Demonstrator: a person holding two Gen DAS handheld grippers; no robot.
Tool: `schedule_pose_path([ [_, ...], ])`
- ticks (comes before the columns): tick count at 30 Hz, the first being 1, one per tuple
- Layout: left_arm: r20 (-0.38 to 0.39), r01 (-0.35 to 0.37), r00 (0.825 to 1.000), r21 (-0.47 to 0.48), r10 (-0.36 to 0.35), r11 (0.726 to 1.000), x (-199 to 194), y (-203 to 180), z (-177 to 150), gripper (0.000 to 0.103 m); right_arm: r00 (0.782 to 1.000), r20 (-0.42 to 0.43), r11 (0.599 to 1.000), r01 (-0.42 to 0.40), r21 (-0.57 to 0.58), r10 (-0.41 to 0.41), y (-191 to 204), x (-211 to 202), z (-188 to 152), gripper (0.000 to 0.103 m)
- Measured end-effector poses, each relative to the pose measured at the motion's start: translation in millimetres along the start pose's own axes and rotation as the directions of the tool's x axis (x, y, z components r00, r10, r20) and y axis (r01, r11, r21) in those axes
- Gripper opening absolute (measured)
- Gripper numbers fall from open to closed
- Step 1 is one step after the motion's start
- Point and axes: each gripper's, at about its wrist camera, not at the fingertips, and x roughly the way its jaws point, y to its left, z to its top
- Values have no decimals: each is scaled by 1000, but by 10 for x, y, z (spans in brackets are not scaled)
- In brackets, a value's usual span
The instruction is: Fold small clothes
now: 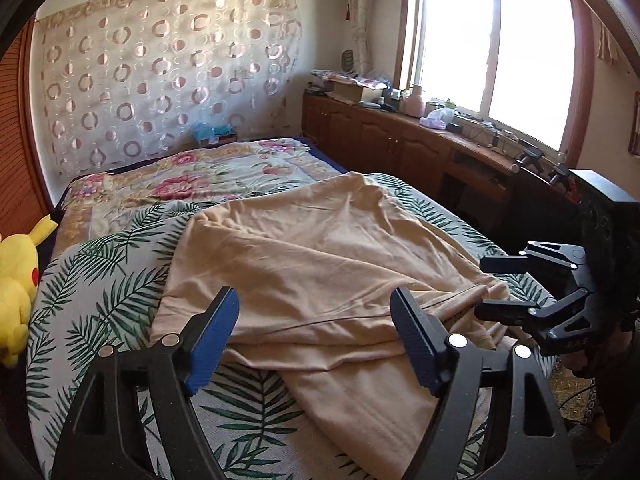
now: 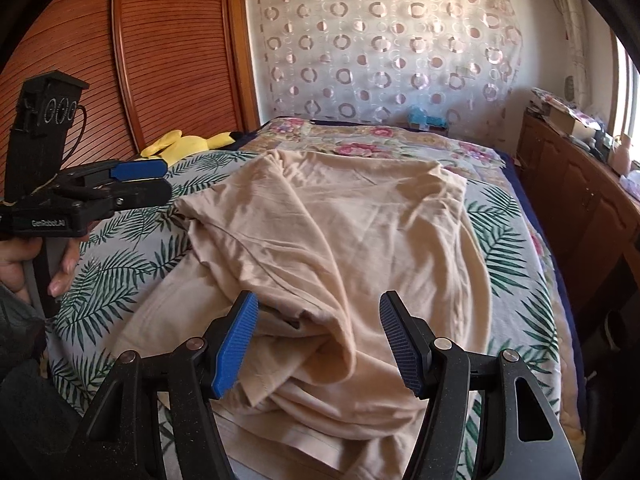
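Sunlit bedroom, with one bed [image 1: 100, 280] under a palm-leaf sheet and a floral quilt [image 1: 208, 176] folded toward the circle-patterned curtain [image 1: 160, 72] at its head. On the bed lies one beige garment [image 1: 320, 248], rumpled and spread over the leaf sheet, its bulk on the window side of the bed. One yellow plush toy [image 1: 16, 280] sits at the bed's edge away from the window [image 1: 492, 48]. One long wooden cabinet [image 1: 380, 140] runs under the window, cluttered on top.

Two grippers are present. The left gripper [image 1: 316, 340] has its blue-padded fingers spread wide; in its own view the garment's near folded edge lies between and just beyond them, with the cloth passing under the right-hand finger. Whether that finger touches the fabric cannot be told. The right gripper [image 2: 316, 344] is likewise spread wide, with a bunched fold of the garment lying between its fingers, and nothing pinched.

The left wrist view alone shows the window and the cabinet's full length, and catches the right gripper from the side at the bed's window edge, with its fingers apart just beside the garment's hem. The right wrist view alone shows the slatted wooden door [image 2: 160, 52] beside the bed's far edge, and the left gripper held in a hand [image 2: 24, 264] above the leaf sheet, clear of the garment.
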Motion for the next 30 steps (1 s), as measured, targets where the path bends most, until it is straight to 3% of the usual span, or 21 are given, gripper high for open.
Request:
schedule_pose_path([
  [7, -8, -28, 1000, -21, 28, 999, 26, 81, -41, 79, 998, -57, 1000, -8, -24, 7, 75, 281, 3, 66],
  [11, -8, -38, 999, -30, 38, 999, 31, 130, -77, 79, 994, -97, 998, -55, 32, 58, -27, 407, 2, 65],
  [15, -11, -44, 999, -43, 44, 998, 41, 165, -104, 79, 991, -106, 996, -83, 41, 87, -61, 460, 6, 43],
  [17, -11, -45, 999, -49, 44, 998, 46, 185, -114, 79, 990, -105, 995, -95, 37, 99, -49, 463, 0, 21],
  [19, -12, -45, 999, -56, 44, 997, 52, 202, -128, 79, 991, -93, 995, -94, 28, 97, -39, 439, 6, 14],
  [30, -10, -48, 999, -63, 48, 997, 16, 214, -153, 79, 992, 72, 994, -106, 13, 105, -13, -83, 37, 9],
])
